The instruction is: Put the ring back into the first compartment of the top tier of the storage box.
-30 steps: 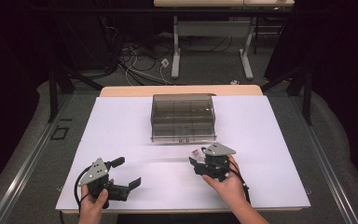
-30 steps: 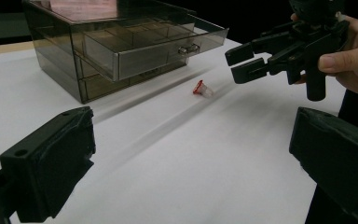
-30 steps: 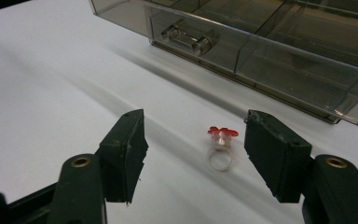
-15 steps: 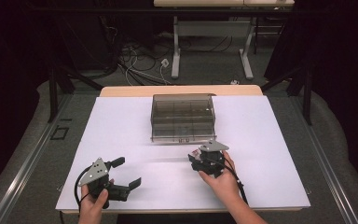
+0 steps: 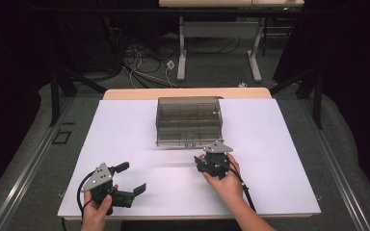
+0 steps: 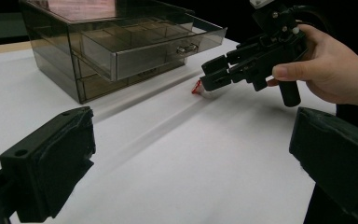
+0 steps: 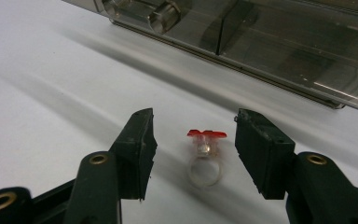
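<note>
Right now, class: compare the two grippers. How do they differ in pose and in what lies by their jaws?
The right gripper has a small red-topped ring lying between its open jaws; the left gripper has bare table. The right sits near the drawer box, the left well back. Both are open and hand-held.

A red-topped ring (image 7: 205, 156) lies between the spread fingers (image 7: 137, 149).

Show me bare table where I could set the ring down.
Free: the white sheet left of the drawer box, and right of it. Crowded: in front of the box, where the right gripper straddles the ring.
</note>
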`<move>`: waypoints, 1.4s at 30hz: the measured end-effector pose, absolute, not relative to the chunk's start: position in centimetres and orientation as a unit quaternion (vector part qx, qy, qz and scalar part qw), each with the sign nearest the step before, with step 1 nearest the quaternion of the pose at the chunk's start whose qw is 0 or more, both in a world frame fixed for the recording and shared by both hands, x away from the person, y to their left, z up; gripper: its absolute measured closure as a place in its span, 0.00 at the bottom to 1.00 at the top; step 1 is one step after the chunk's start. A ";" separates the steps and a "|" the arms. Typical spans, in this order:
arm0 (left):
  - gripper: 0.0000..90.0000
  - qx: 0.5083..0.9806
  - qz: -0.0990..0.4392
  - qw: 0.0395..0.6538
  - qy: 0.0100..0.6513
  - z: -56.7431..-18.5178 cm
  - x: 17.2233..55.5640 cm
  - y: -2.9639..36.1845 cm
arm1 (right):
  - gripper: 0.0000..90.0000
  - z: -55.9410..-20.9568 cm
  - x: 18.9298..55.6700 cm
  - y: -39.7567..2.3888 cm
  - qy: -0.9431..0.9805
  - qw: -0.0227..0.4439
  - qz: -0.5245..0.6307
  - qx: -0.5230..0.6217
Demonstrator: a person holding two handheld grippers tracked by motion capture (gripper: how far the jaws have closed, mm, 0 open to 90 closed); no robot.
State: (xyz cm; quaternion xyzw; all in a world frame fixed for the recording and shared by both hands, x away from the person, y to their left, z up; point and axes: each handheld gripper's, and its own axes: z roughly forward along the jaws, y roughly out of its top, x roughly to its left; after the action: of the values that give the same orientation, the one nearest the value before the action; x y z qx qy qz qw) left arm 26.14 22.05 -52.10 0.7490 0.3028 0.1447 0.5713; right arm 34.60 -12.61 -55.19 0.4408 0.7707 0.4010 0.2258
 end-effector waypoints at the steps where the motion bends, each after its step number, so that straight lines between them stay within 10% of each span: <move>1: 0.00 0.748 0.143 0.572 0.304 -52.1 26.1 22.0 | 0.52 -55.3 34.7 -12.6 0.769 0.229 0.401 0.441; 42: 0.00 0.748 0.138 0.573 0.305 -52.1 26.1 22.0 | 0.66 -56.8 35.6 -12.0 0.762 0.229 0.393 0.460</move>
State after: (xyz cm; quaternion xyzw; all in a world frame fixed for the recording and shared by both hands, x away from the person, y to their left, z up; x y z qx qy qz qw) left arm 26.09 22.00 -52.13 0.7478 0.3055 0.1385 0.5730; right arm 35.59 -12.05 -56.80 0.4596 0.7625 0.3935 0.2294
